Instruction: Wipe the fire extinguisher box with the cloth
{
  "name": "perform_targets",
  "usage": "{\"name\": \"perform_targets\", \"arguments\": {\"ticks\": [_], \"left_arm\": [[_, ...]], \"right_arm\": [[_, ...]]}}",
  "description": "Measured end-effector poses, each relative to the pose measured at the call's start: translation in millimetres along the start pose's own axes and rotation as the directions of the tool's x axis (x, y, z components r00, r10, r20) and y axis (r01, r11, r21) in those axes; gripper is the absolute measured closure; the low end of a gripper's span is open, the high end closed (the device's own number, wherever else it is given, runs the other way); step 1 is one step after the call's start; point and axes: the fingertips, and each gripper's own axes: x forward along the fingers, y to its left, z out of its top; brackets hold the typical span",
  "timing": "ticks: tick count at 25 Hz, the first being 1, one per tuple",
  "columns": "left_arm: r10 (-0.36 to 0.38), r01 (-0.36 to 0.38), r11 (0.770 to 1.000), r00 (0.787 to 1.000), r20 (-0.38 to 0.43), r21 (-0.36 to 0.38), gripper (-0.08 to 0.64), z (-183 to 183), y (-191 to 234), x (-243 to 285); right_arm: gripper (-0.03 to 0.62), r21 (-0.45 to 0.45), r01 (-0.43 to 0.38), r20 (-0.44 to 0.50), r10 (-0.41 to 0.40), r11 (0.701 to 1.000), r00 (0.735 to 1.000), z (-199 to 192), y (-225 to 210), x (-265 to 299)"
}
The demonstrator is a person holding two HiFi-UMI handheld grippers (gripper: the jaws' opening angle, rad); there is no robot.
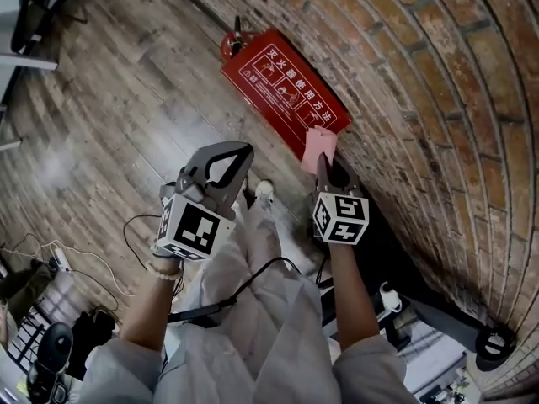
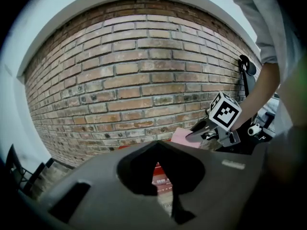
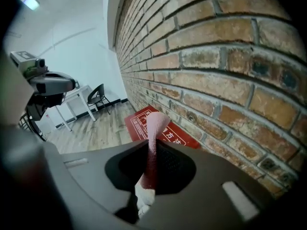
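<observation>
Right claw (image 1: 324,165) was clamped on the pink cloth (image 1: 318,148), which stood up past the tips. Left claw (image 1: 238,154) was closed, tips together, nothing between them. The red fire extinguisher box (image 1: 285,89) lay on the wooden floor (image 1: 126,99) along the foot of the brick wall (image 1: 421,74). The cloth was over the box's near end; contact unclear.

light: even, bright indoor, ceiling lamp (image 3: 28,0) glare | shadows: faint | edges: heavy fisheye, black vignette | focus: cloth (image 3: 152,147) base soft
</observation>
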Motion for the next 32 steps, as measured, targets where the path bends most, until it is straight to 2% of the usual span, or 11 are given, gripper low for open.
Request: {"name": "perform_targets", "arguments": {"ticks": [5, 10, 17, 23, 28, 32], "left_arm": [[0.012, -0.013, 1.000, 0.999, 0.038, 0.019, 0.561, 40, 3, -28], [0.027, -0.027, 1.000, 0.996, 0.084, 0.004, 0.561, 73, 5, -56], [0.069, -0.072, 0.997, 0.986, 0.150, 0.010, 0.561, 118, 19, -85], [0.066, -0.090, 0.991, 0.974, 0.215, 0.103, 0.561, 159, 24, -104], [0.077, -0.100, 0.989, 0.977, 0.196, 0.110, 0.561, 166, 22, -114], [0.080, -0.115, 0.983, 0.970, 0.230, 0.142, 0.561, 179, 23, -119]], "right_arm": [[0.561, -0.043, -0.054, 0.045, 0.056, 0.998, 0.997, 43, 24, -36], [0.561, -0.096, -0.094, 0.088, 0.102, 0.991, 0.991, 87, 47, -68], [0.561, -0.188, -0.067, 0.186, 0.103, 0.980, 0.977, 144, 59, -113], [0.561, -0.292, -0.056, 0.254, 0.134, 0.955, 0.958, 187, 73, -145], [0.561, -0.375, -0.027, 0.307, 0.152, 0.927, 0.939, 212, 87, -166], [0.561, -0.394, -0.011, 0.350, 0.161, 0.919, 0.923, 224, 95, -175]]}}
